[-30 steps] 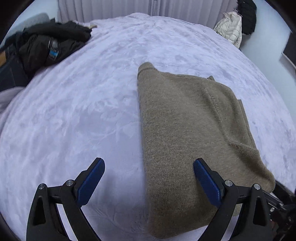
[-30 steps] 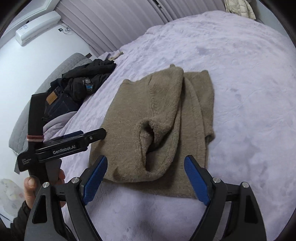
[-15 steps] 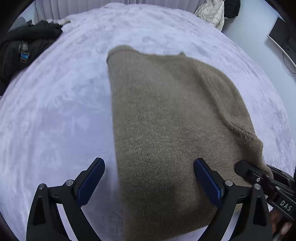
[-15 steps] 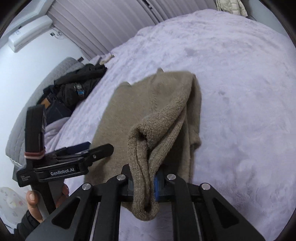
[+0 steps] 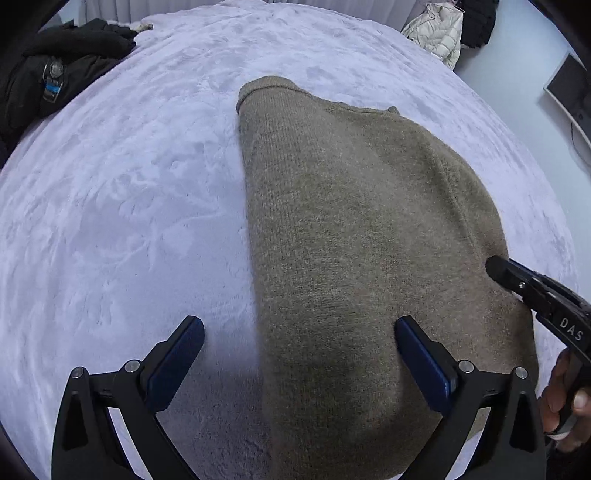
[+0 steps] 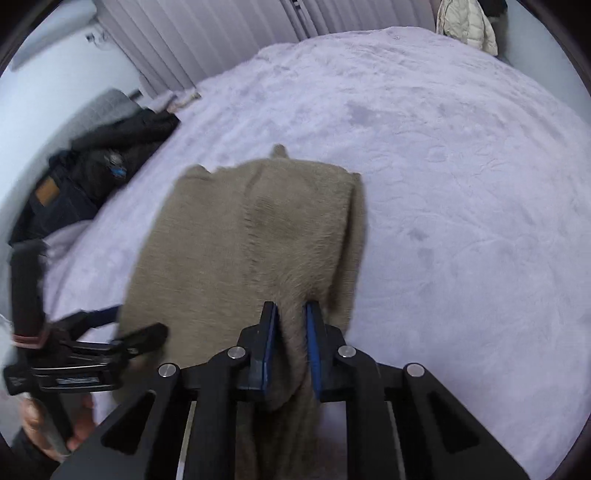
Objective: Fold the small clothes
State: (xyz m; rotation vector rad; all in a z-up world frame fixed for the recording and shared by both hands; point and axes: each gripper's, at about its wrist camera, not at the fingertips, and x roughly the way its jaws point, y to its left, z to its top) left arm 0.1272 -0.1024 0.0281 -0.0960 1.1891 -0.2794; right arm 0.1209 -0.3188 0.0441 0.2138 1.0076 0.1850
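Bedspread (image 5: 129,221) first, since it's the biggest thing here: pale lilac, fuzzy, filling almost everything in both wrist views. A pile of dark clothes (image 5: 55,66) sits at the far left edge, and a cream puffer jacket (image 5: 439,29) hangs off the far right. Neither matters for the fold.

The olive-brown knit sweater (image 5: 362,240) lies in the middle of the bed, long axis running near to far, already folded narrow. The near end is the one in play, the far end with its ribbed edge lies flat well away from both claws.

Right gripper (image 6: 290,347) is clamped down narrow on a bunched wad of the sweater's near right edge. You can see knit squeezed between the blue pads, with a tail hanging below them, and the jaws look to be easing open a hair around it. In the left wrist view its black tip shows at the right side, touching the fabric.

Left gripper (image 5: 299,354) is spread as wide as it goes and still opening, holding nothing. It straddles the sweater's near left edge: left pad over bare bedspread, right pad over knit.

So my guess is that what counts is the left claw closing on that near left edge. Then both near corners could go toward the far end along the long axis.
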